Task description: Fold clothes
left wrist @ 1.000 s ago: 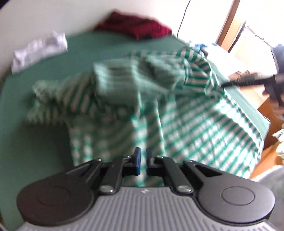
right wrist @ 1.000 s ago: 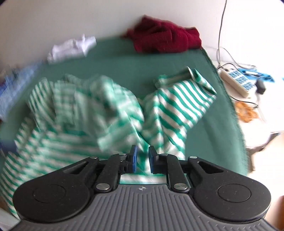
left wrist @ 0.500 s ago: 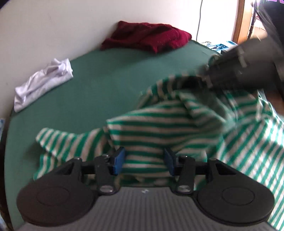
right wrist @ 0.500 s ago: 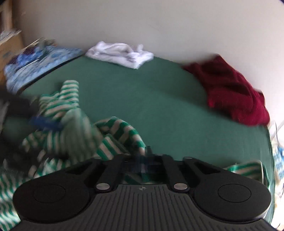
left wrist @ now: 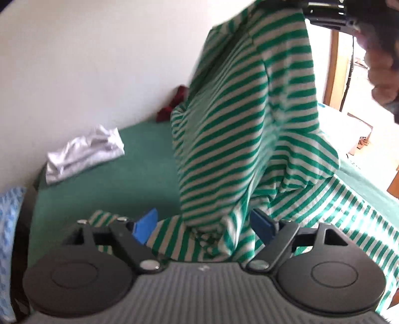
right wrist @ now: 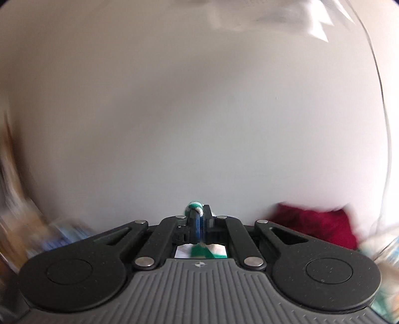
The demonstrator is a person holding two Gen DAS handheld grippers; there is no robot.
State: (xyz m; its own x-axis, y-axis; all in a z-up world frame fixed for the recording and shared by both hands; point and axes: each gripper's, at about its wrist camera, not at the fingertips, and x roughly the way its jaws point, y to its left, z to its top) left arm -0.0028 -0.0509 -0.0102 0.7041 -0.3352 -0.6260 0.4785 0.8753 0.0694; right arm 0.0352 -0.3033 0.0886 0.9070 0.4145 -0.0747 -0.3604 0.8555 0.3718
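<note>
A green-and-white striped shirt (left wrist: 247,139) hangs in the air over the green table (left wrist: 104,184); its lower part trails on the table at the right. My right gripper (left wrist: 324,12) shows at the top of the left wrist view, holding the shirt's top edge high. In the right wrist view my right gripper (right wrist: 199,219) is shut on a bit of striped fabric (right wrist: 193,206) and faces the white wall. My left gripper (left wrist: 204,224) is open, its blue pads (left wrist: 146,225) on either side of the hanging shirt's bunched lower end.
A folded white garment (left wrist: 84,154) lies at the table's far left by the wall. A dark red garment (left wrist: 172,104) lies at the far edge, also in the right wrist view (right wrist: 316,228). A blue patterned cloth (left wrist: 7,224) is at the left.
My right gripper has lifted the striped shirt from the table high into the air. My left gripper has opened wide and now sits around the shirt's lower part.
</note>
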